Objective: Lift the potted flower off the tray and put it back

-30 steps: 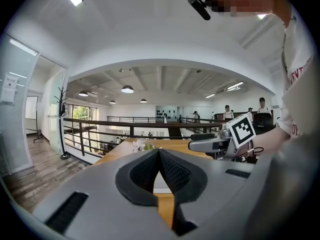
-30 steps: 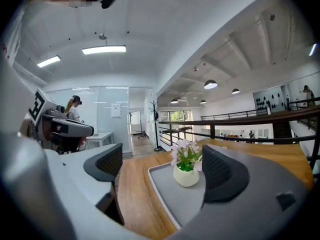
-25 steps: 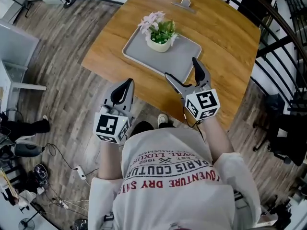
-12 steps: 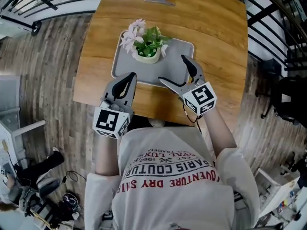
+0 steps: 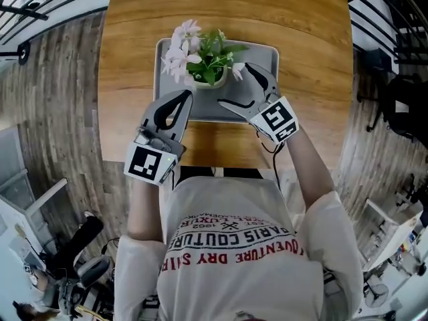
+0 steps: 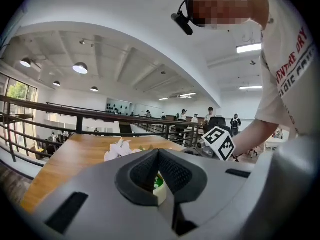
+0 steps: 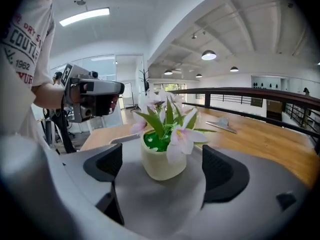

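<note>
Reaching step: the right gripper [image 5: 235,85], jaws spread, seemingly short of the potted flower [image 5: 207,72], must advance and clamp; the left gripper [image 5: 183,96] has its jaws together.

Matt grey tray [image 5: 264,53], smooth cream pot [image 7: 161,165] — wood-grain table [image 5: 304,59]

Person wore a white T-shirt [image 5: 231,246] with red-and-dark print; grey left gripper [image 5: 184,96] and right gripper [image 5: 234,84] each bore a black-and-white marker cube [image 5: 150,166].

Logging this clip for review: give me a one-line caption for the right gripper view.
Right hand-held gripper, jaws apart, lined up on the potted flower standing on its grey tray.
</note>
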Tool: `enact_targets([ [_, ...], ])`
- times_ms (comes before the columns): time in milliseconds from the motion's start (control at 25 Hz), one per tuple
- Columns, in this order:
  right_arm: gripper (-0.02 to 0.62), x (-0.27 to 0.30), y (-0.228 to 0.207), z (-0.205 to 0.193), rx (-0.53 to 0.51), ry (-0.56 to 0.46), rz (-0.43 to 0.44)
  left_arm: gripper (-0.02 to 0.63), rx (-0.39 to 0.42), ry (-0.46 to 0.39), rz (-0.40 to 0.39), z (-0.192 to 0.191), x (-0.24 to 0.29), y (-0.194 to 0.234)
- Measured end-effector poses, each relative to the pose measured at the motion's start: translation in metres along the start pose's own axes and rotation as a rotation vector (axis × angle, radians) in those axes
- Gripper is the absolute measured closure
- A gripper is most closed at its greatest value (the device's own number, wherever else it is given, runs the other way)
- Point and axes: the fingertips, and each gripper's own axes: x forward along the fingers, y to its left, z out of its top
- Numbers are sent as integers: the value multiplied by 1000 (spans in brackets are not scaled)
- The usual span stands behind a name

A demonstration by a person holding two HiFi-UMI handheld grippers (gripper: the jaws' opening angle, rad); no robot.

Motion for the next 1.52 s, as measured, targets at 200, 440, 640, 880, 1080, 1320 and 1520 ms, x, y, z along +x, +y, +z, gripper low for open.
enact_targets([
  [200, 119, 35, -5, -21, -10, 40, 68, 594, -35, 0, -26, -24, 7, 8],
  [440, 118, 64, -2, -15, -68, -5, 148, 594, -91, 36, -14, -47, 9, 9],
  [640, 109, 80, 7, -10, -123, -18, 221, 594, -100, 55, 18, -61, 11, 15],
  [880, 107, 88, 11, -7, -144, -33, 274, 594, -113, 61, 31, -71, 13, 14],
  [1080, 109, 87, 12, -5, -166, -31, 319, 594, -121, 83, 35, -77, 16, 12],
  [1320, 101, 88, 11, -8, -167, -51, 271, 594, -121, 78, 35, -80, 17, 11],
  [1520, 101, 82, 9, -2, -135, -75, 208, 594, -115, 83, 41, -77, 13, 12],
])
